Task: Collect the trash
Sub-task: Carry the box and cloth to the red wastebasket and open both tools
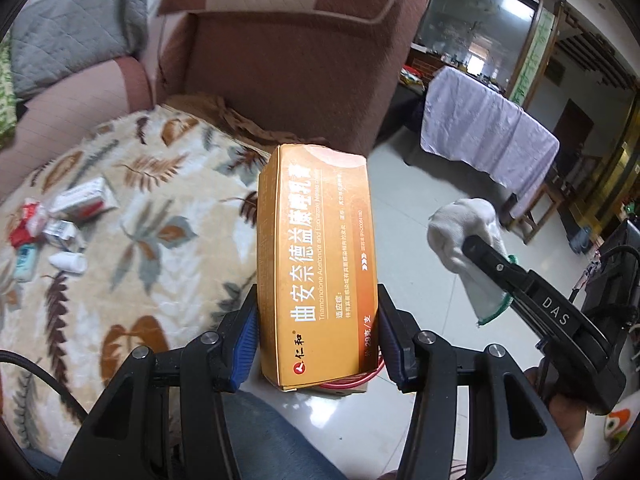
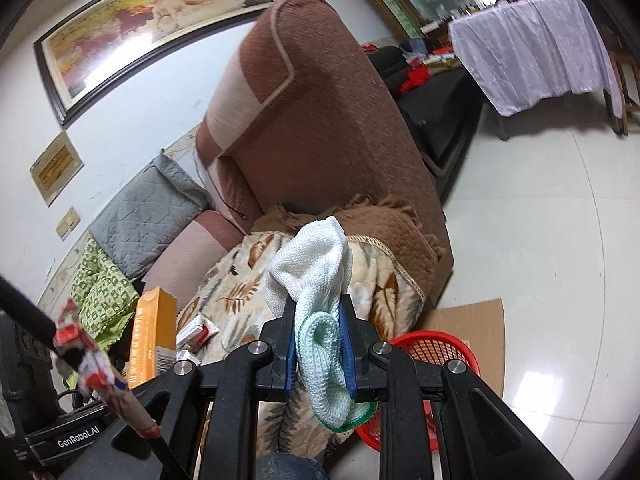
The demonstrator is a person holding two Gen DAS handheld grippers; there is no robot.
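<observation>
The left gripper [image 1: 318, 340] clamped an orange box [image 1: 316, 256], the right gripper [image 2: 320, 356] a white glove [image 2: 316, 280] — both lifted, presumably bound for the red basket [image 2: 436, 346].

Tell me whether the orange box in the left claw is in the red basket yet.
Not yet. The orange box is clamped in the left claw, above the red basket.

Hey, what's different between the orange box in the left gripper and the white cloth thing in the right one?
The orange box is rigid and rectangular with printed text; the white knit cloth is soft, crumpled and plain apart from a green edge. The box stands straight between the left gripper's pads, while the cloth flops over the top of the right gripper and hangs below it. Shared: each is clamped between blue pads and held off the leaf-print blanket.
</observation>
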